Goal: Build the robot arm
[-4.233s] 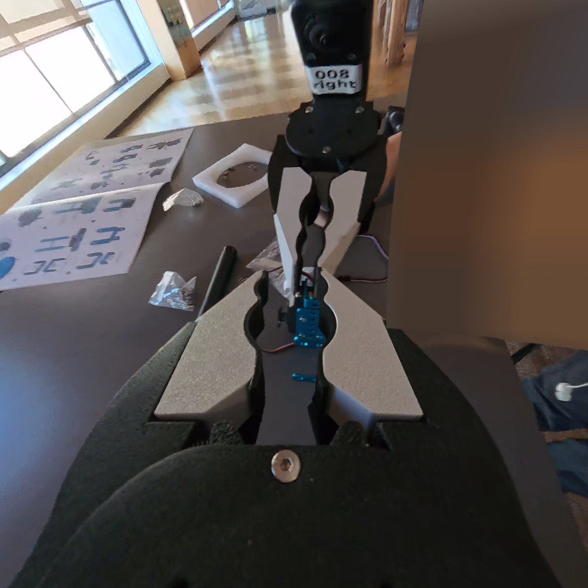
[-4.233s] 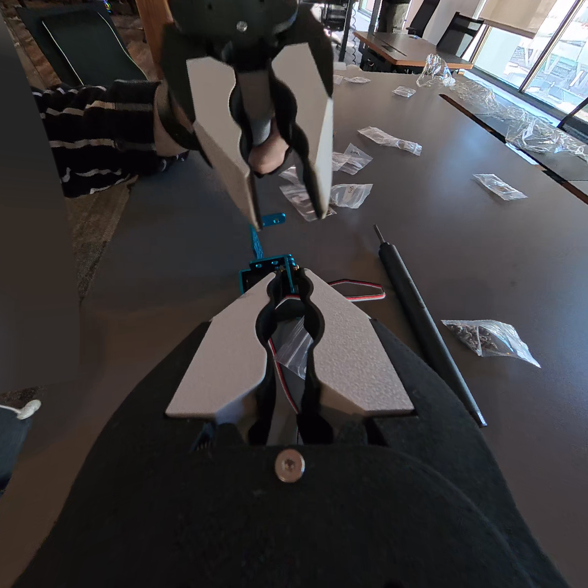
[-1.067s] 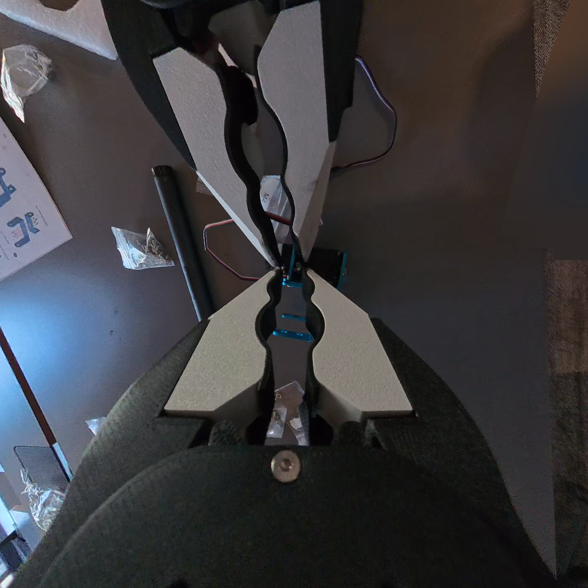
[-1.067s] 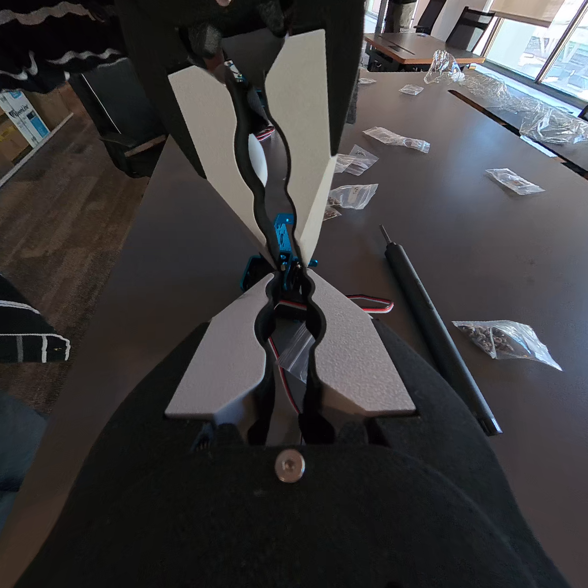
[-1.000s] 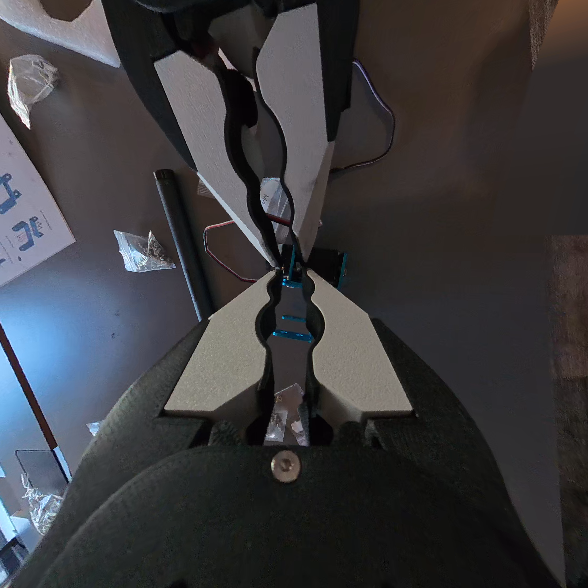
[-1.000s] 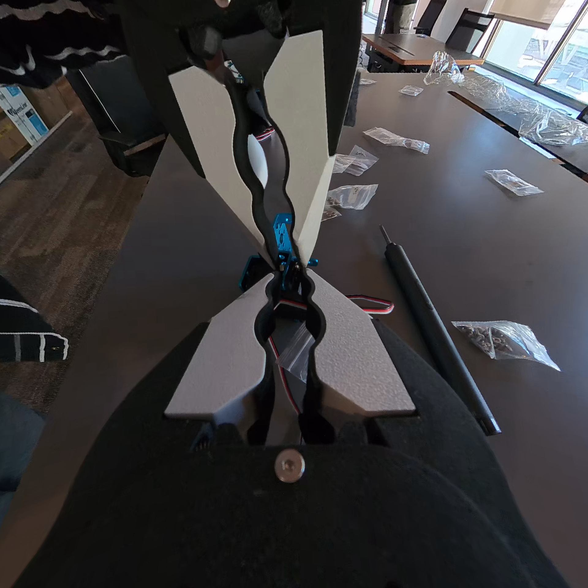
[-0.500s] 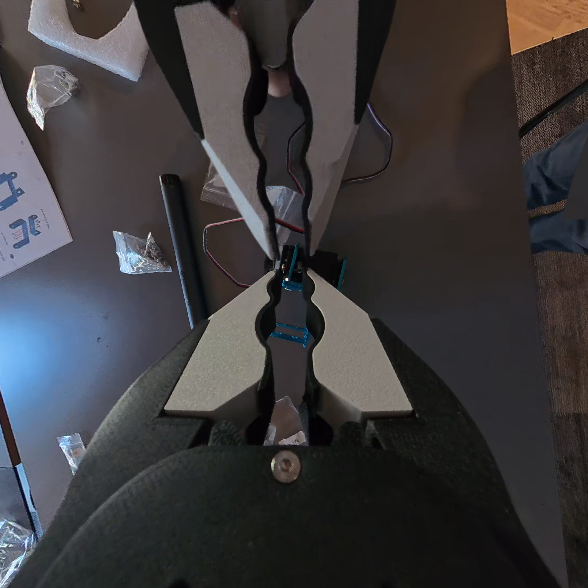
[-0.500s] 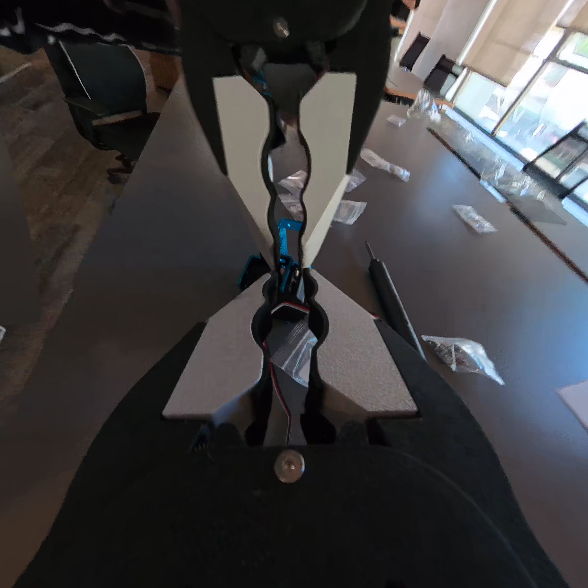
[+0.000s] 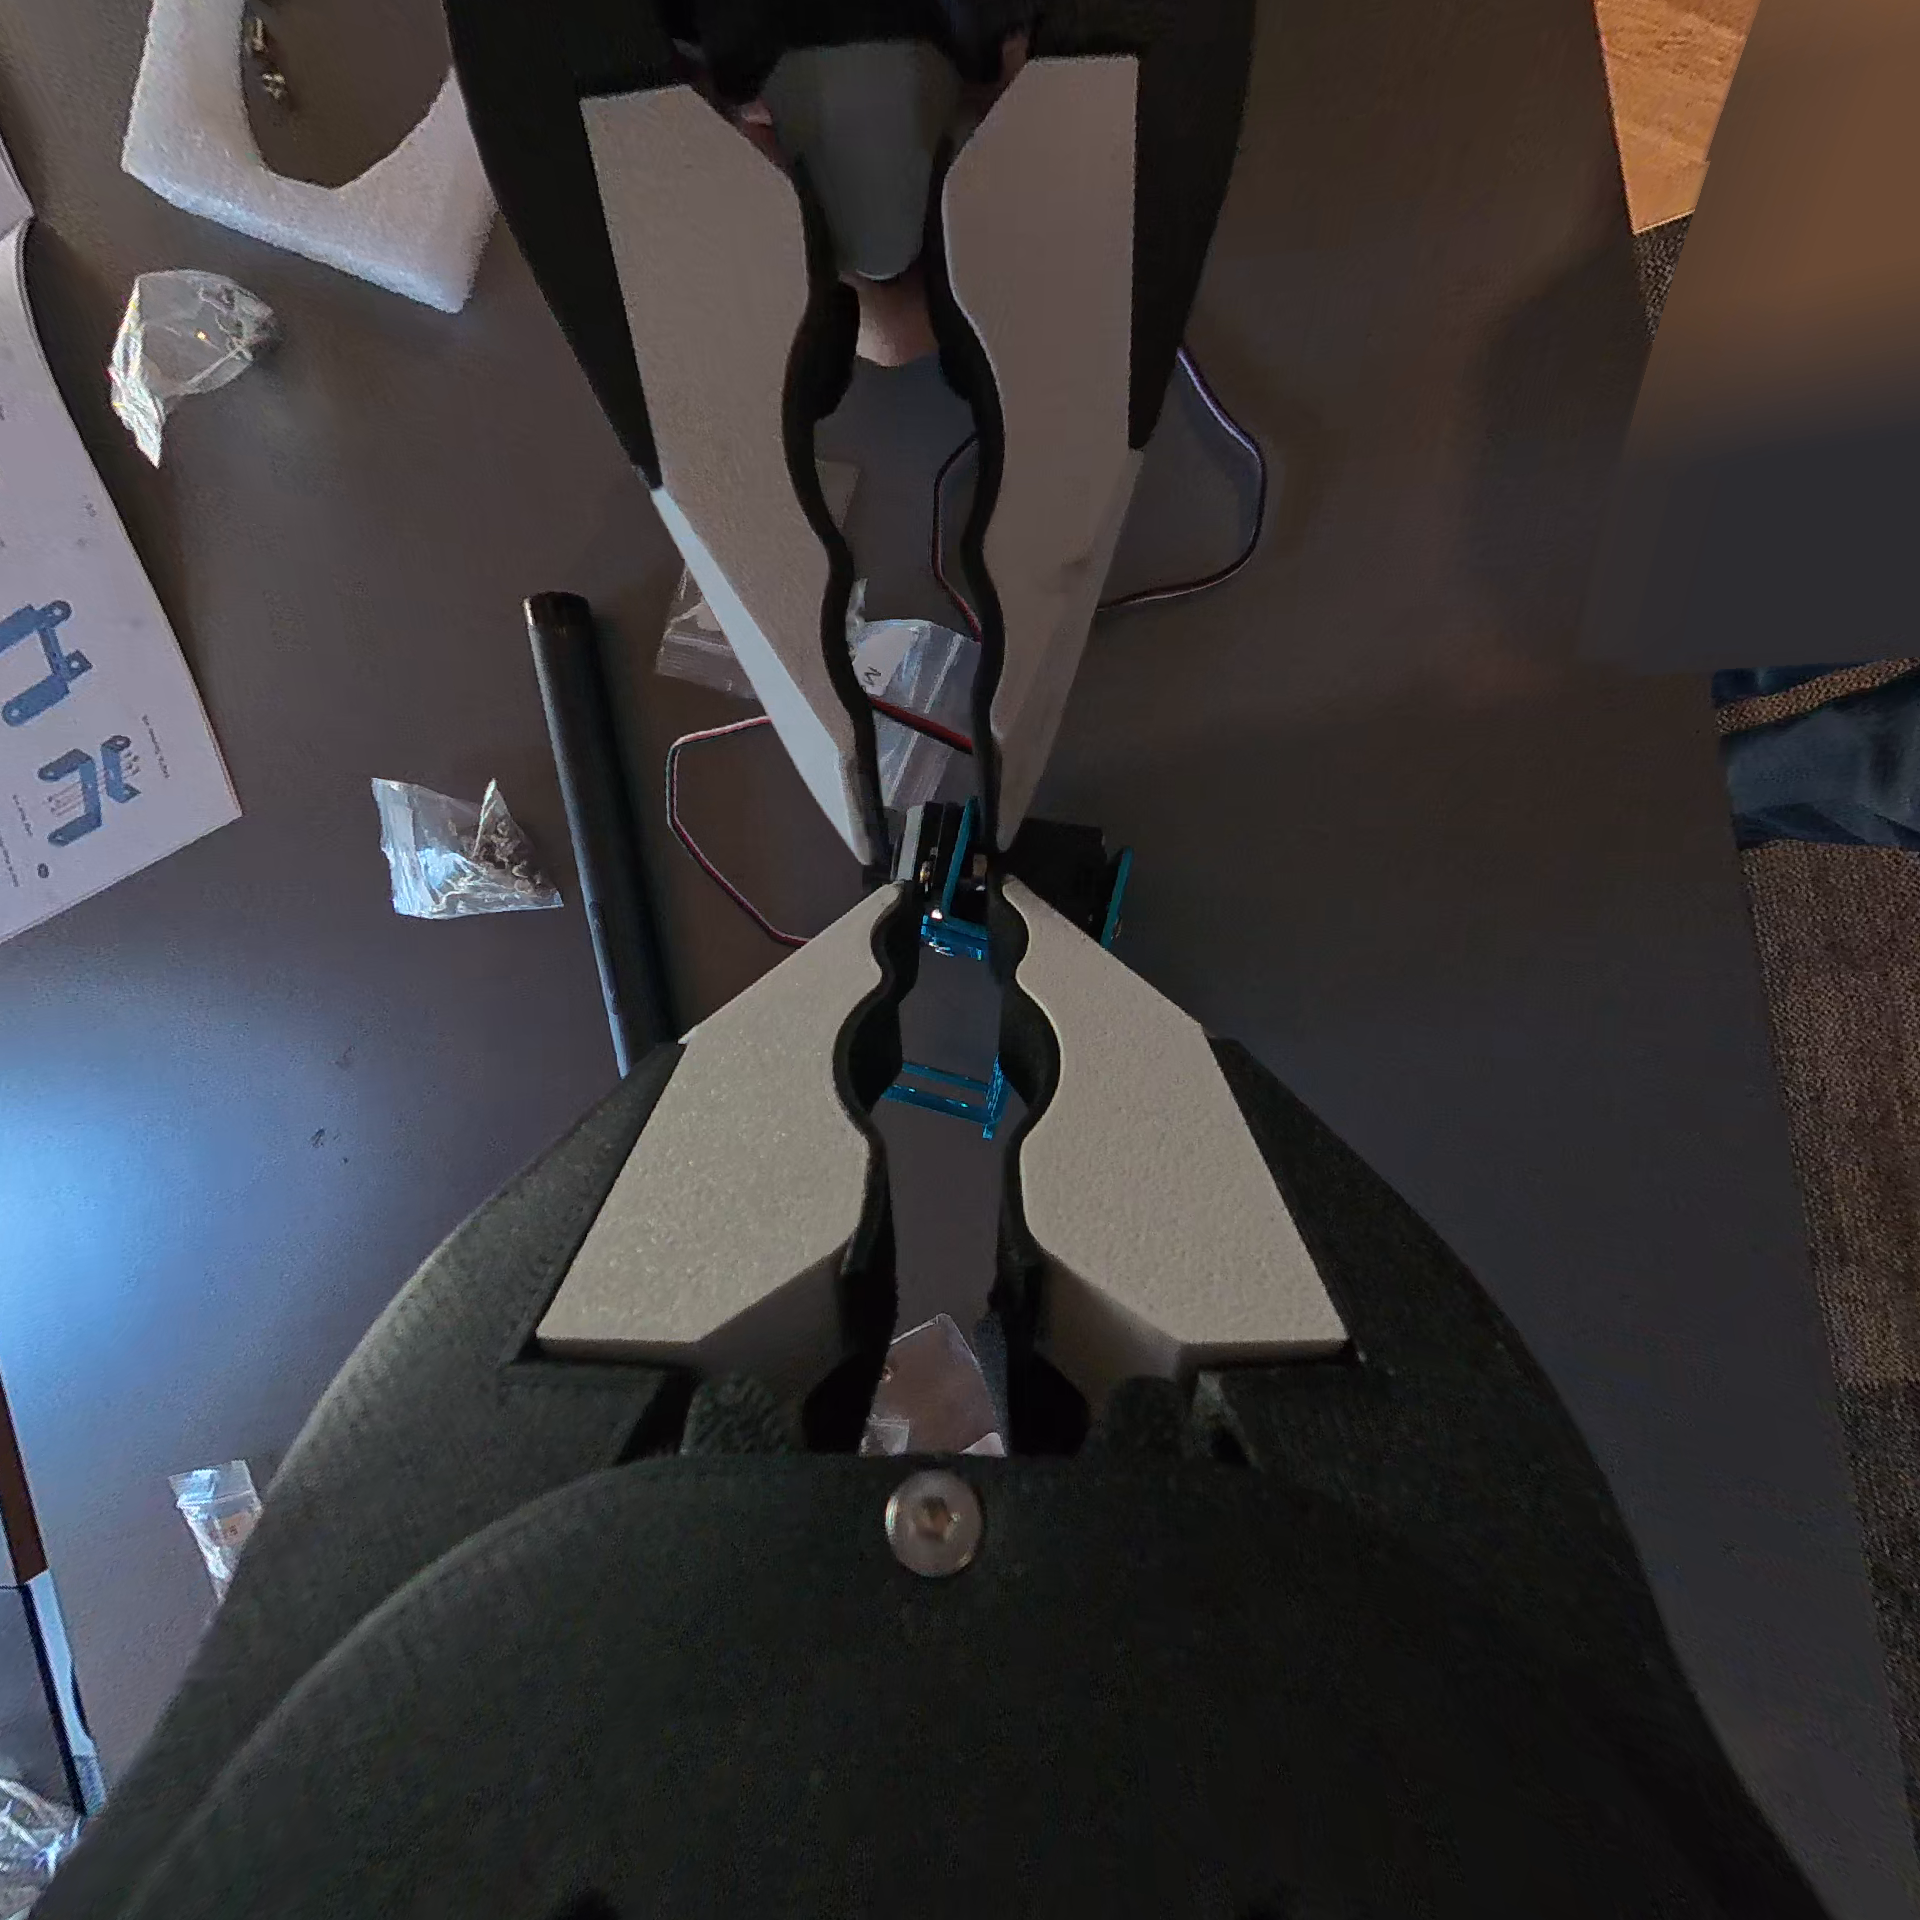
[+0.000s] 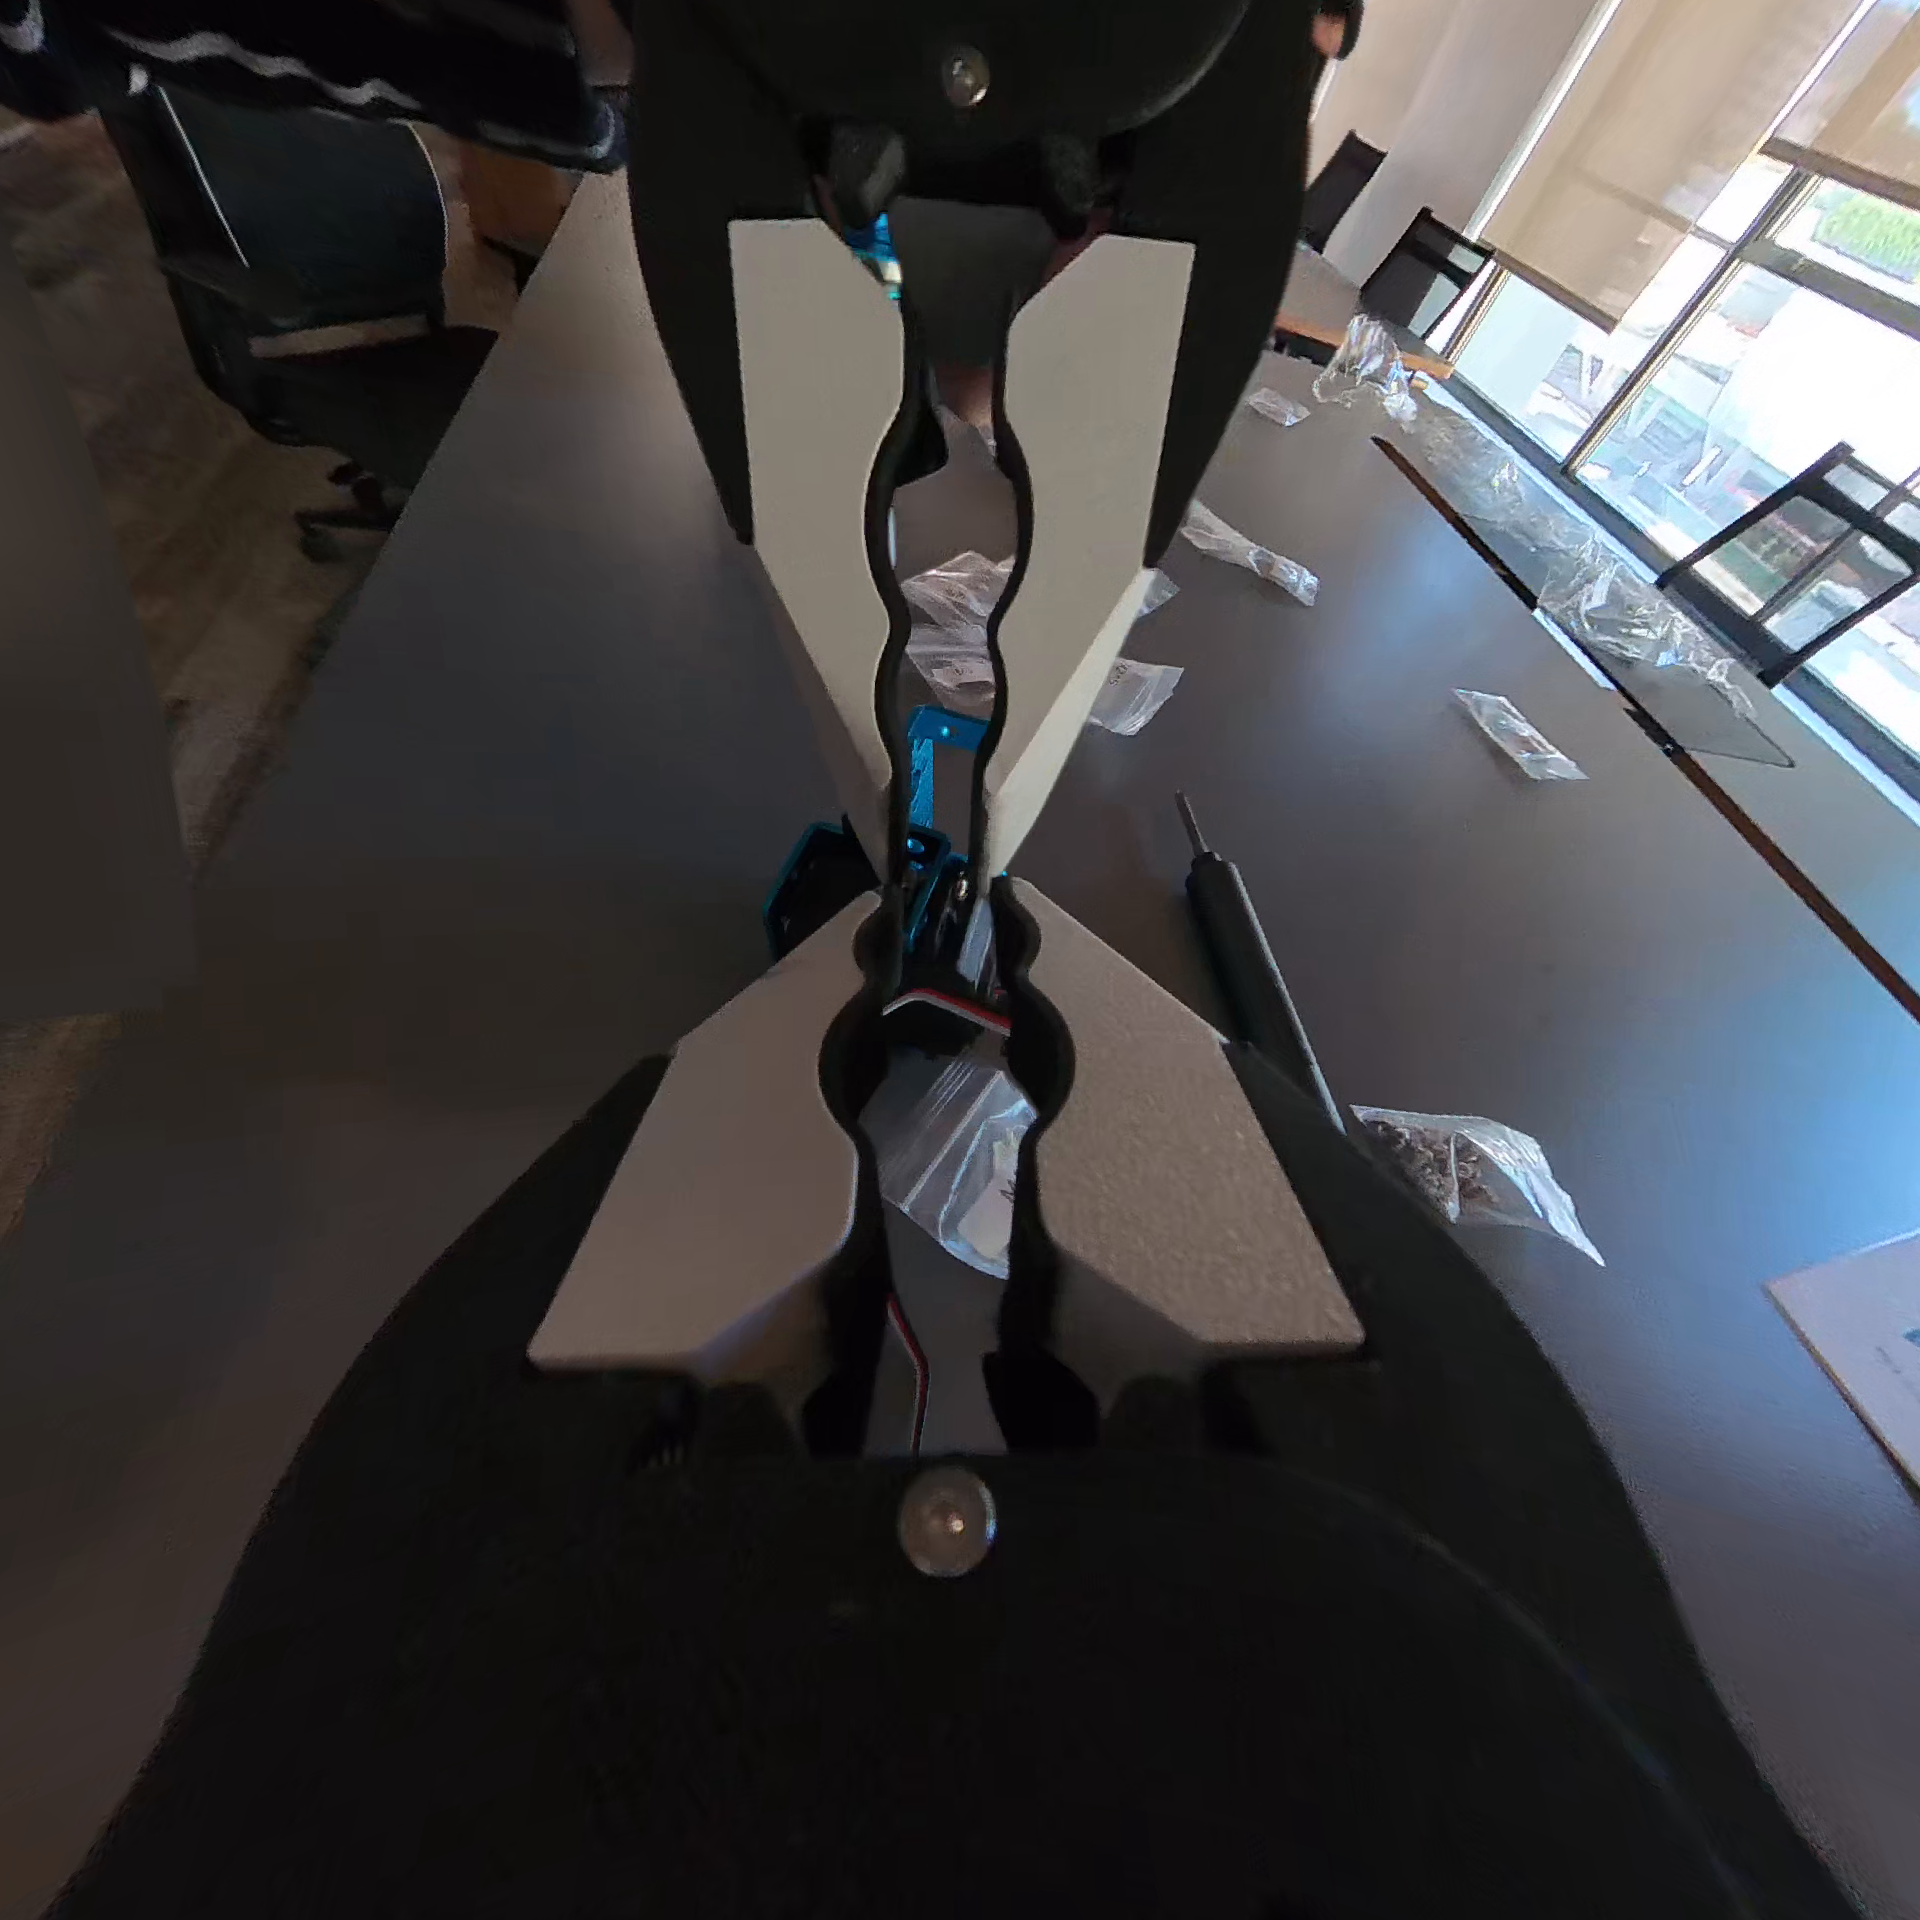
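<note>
The left tongs [image 9: 940, 904] and the right tongs [image 10: 940, 904] meet tip to tip over the dark grey counter [image 9: 1403, 935], both pinching the same small assembly: a black servo motor in a blue anodised metal bracket [image 9: 961, 883]. In the left wrist view the left tongs' 2 white fingers [image 9: 748, 1122] sit narrowed on the blue bracket at their tips, and the right tongs reach in from the far side, also narrowed onto it. In the right wrist view the servo and bracket [image 10: 925, 914] sit between the tips, with a red, white and black servo lead [image 10: 940, 1006] trailing back between the right tongs' fingers. A second blue bracket piece [image 9: 951, 1096] shows between the left tongs' fingers, nearer the camera; whether it touches the counter cannot be told.

Left of the tongs in the left wrist view, a long black rod-shaped screwdriver [image 9: 592, 821] lies on the counter, with a small clear plastic bag of screws [image 9: 457, 868] just beside it on its left. Farther left lies a white printed instruction sheet [image 9: 94, 717], and at the far left a white foam packing piece with a cut-out [image 9: 343, 197] and a crumpled clear bag [image 9: 177, 348]. More clear zip bags [image 10: 1138, 696] lie scattered along the counter in the right wrist view.
</note>
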Action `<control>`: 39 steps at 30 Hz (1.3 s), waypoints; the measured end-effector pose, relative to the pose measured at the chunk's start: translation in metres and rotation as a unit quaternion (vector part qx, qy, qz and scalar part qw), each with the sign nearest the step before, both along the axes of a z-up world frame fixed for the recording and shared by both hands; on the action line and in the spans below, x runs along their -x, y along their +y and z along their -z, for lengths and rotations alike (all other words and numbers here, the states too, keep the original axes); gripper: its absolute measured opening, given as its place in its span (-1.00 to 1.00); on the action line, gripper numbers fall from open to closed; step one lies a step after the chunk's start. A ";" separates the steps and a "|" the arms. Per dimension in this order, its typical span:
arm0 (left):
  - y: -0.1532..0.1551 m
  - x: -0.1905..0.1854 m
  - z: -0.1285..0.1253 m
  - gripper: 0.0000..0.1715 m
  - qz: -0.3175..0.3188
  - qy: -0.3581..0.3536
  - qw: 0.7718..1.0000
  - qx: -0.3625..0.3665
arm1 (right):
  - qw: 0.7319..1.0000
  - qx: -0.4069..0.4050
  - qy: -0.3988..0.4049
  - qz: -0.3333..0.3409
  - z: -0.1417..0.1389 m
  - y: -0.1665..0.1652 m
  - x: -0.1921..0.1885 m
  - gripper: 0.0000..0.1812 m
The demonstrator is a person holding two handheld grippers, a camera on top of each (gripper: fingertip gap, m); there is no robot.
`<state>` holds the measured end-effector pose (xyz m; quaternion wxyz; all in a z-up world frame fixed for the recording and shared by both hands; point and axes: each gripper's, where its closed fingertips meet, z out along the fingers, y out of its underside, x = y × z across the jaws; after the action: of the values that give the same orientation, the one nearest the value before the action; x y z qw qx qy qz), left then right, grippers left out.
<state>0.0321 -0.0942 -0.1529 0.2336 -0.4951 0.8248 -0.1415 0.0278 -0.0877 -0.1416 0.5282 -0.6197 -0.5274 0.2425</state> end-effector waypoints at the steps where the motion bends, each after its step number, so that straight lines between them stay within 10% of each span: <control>1: 0.000 0.000 0.000 -0.88 0.001 -0.001 1.000 0.000 | 1.000 0.004 0.002 0.000 0.000 0.000 0.000 -0.82; 22: 0.000 0.001 0.000 -0.89 0.019 -0.004 1.000 -0.013 | 1.000 0.011 -0.001 -0.006 0.002 0.000 0.003 -0.86; 39: -0.002 0.001 0.000 -0.89 0.038 -0.007 0.999 -0.027 | 0.980 0.166 0.108 0.007 -0.011 0.011 -0.005 -0.75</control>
<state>0.0314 -0.0963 -0.1530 0.2475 -0.4556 0.8449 -0.1316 0.0333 -0.0763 -0.1309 0.4739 -0.6727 -0.4150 0.3881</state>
